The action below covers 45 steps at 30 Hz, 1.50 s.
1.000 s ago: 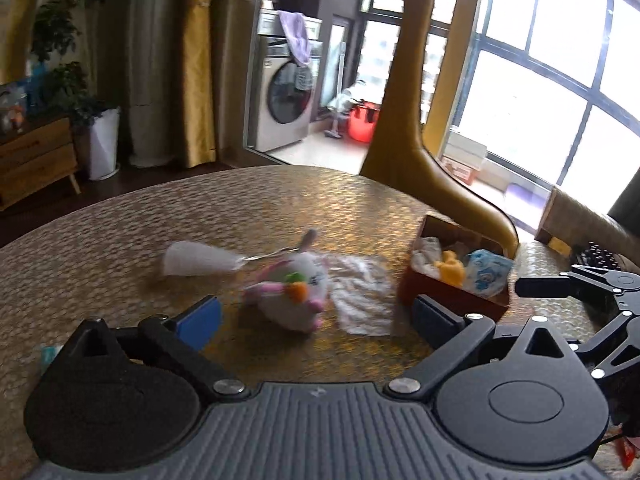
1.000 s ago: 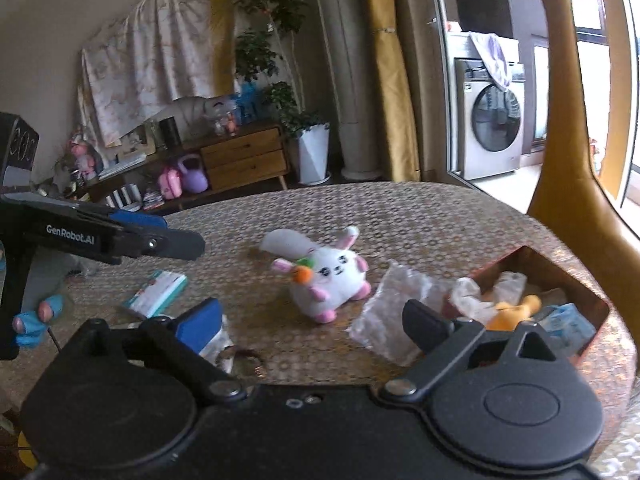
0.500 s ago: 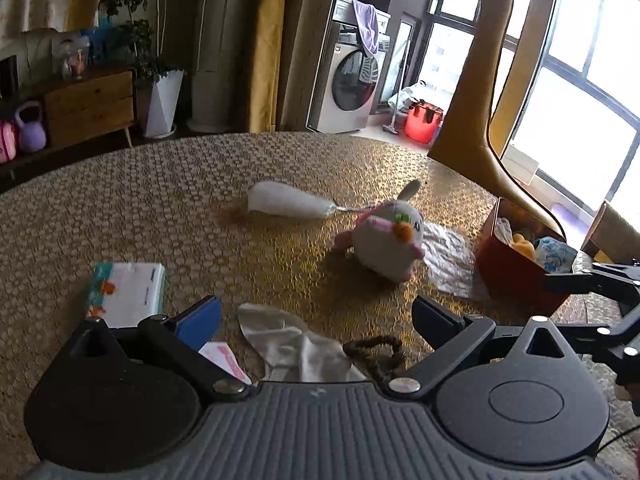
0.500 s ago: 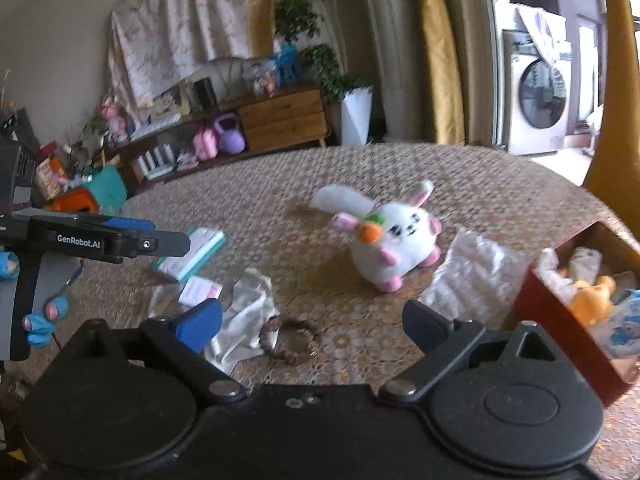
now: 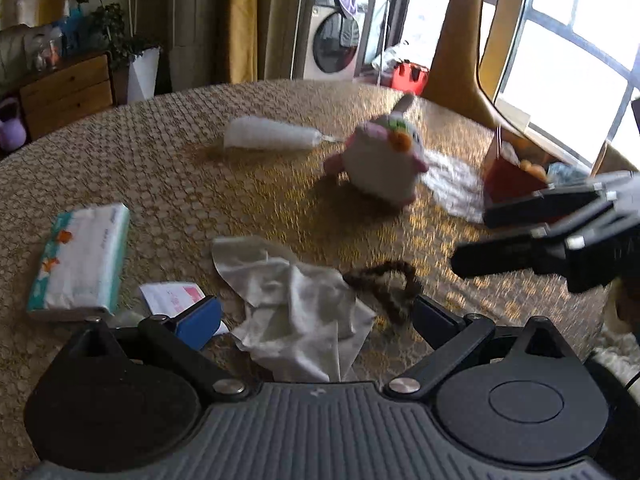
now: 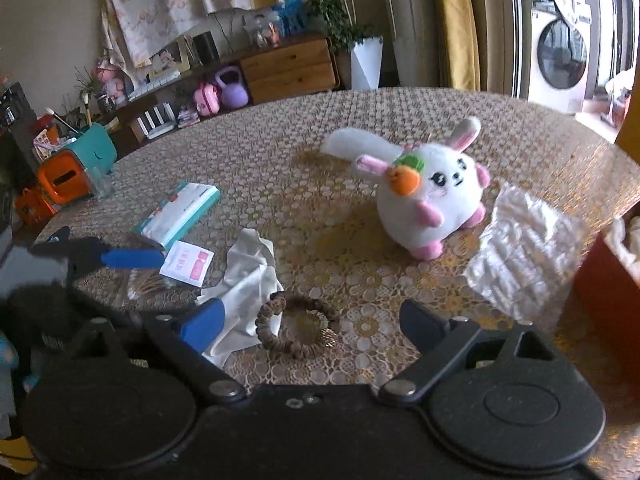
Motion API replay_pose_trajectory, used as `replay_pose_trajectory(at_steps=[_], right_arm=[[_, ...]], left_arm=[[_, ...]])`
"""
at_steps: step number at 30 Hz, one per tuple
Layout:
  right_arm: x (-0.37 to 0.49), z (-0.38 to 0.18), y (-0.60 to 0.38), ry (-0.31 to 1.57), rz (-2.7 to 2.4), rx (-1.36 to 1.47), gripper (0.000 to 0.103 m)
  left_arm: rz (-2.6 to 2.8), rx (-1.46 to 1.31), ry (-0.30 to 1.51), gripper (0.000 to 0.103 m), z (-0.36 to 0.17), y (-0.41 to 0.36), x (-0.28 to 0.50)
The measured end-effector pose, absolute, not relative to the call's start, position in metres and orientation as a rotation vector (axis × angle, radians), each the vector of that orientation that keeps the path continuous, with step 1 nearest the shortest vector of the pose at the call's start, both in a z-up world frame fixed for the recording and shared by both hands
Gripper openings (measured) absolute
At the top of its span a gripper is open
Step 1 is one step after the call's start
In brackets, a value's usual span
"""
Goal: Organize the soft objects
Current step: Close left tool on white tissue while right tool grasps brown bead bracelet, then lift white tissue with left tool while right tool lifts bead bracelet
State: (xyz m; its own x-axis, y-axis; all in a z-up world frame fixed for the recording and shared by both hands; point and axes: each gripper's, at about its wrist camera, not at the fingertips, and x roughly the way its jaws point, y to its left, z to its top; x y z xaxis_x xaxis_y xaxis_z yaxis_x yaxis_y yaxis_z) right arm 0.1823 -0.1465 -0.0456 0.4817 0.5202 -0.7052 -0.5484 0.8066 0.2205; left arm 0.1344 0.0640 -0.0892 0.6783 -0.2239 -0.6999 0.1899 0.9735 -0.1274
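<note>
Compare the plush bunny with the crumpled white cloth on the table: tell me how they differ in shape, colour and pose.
The plush bunny is round and stuffed, sitting upright; the crumpled white cloth lies low and creased on the table. The bunny has pink ears and feet and an orange carrot; the cloth is plain white. The bunny sits far from the grippers; the cloth lies close by the right gripper, beside the hair tie. Both look soft and mostly white, and neither is held.

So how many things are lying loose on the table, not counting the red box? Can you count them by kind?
Plush bunny: 1
Hair scrunchie: 1
Crumpled white cloth: 1
Tissue pack: 1
Small pink-and-white packet: 1
Clear plastic wrappers: 2
Total: 7
</note>
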Motion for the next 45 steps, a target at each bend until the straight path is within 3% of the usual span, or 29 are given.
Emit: replay_pose_trajectory(at_steps=[10, 15, 20, 24, 30, 32, 38, 45], right_arm=[[0.202, -0.075, -0.118, 0.949, 0.637, -0.017, 0.091], [0.208, -0.087, -0.109, 0.983, 0.623, -0.007, 0.084], [0.21, -0.095, -0.103, 1.003, 0.598, -0.026, 0.074], [0.212, -0.098, -0.1, 1.003, 0.584, -0.039, 0.054], [0.215, -0.099, -0.103, 0.997, 0.567, -0.042, 0.024], [0.215, -0.099, -0.103, 0.995, 0.565, -0.046, 0.019], [0.209, -0.094, -0.108, 0.961, 0.56, -0.05, 0.007], [0.196, -0.08, -0.122, 0.914, 0.568, -0.014, 0.005]], left_arm=[[-0.21, -0.012, 0.797, 0.101, -0.116, 0.054, 0.145], [-0.197, -0.026, 0.807, 0.1, -0.125, 0.054, 0.151], [-0.2, -0.023, 0.805, 0.089, -0.128, 0.053, 0.153], [-0.201, -0.019, 0.796, 0.082, -0.127, 0.053, 0.154], [-0.184, -0.015, 0.795, 0.056, -0.124, 0.055, 0.157], [-0.177, -0.008, 0.796, 0.044, -0.124, 0.056, 0.159], [-0.173, -0.017, 0.8, 0.022, -0.122, 0.058, 0.161], [-0.171, -0.049, 0.809, 0.015, -0.113, 0.058, 0.16]])
